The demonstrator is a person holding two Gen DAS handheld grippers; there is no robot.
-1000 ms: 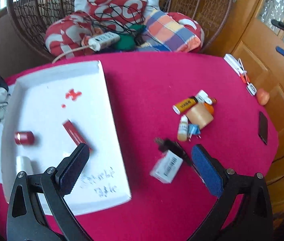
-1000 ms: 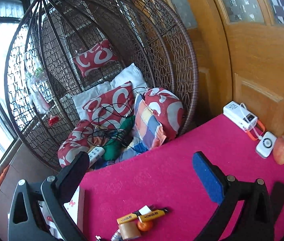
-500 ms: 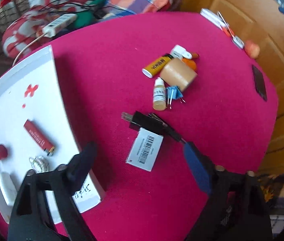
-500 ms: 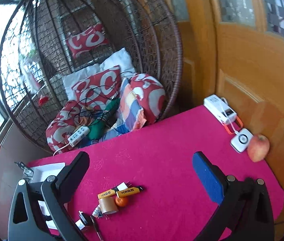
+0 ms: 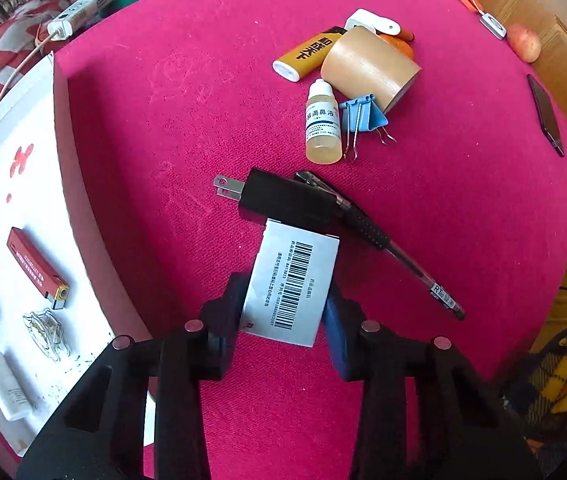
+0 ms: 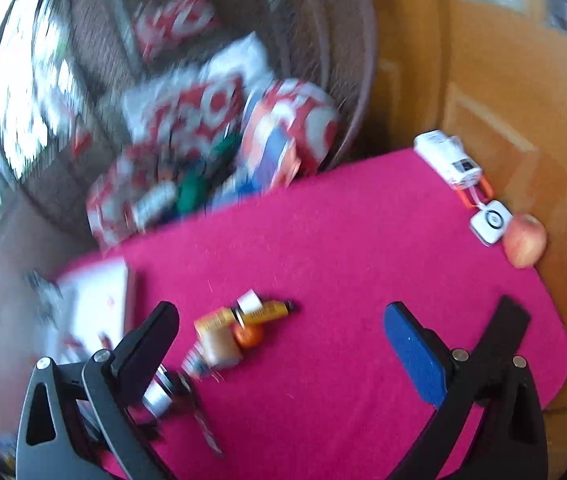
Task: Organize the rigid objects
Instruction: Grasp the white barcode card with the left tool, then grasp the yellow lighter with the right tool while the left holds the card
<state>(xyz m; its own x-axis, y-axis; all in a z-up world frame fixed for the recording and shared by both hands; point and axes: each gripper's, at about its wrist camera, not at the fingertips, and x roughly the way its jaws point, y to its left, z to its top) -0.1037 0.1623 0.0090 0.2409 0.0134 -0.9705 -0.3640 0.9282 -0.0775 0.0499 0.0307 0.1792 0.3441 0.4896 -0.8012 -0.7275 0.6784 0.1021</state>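
I see the pink tablecloth (image 5: 187, 128) filling the view, with the white tray (image 5: 15, 208) on its left edge. Beside the tray lies the black plug adapter (image 5: 283, 200), touching the small white box (image 5: 293, 286) with a barcode. My left gripper (image 5: 289, 312) has just been closing; its jaws now flank the box's near end, seemingly clamped on it. The black pen (image 5: 387, 244) lies against the adapter. My right gripper (image 6: 279, 336) hangs above the cloth, jaws wide and holding nothing, though they have just been closing slightly.
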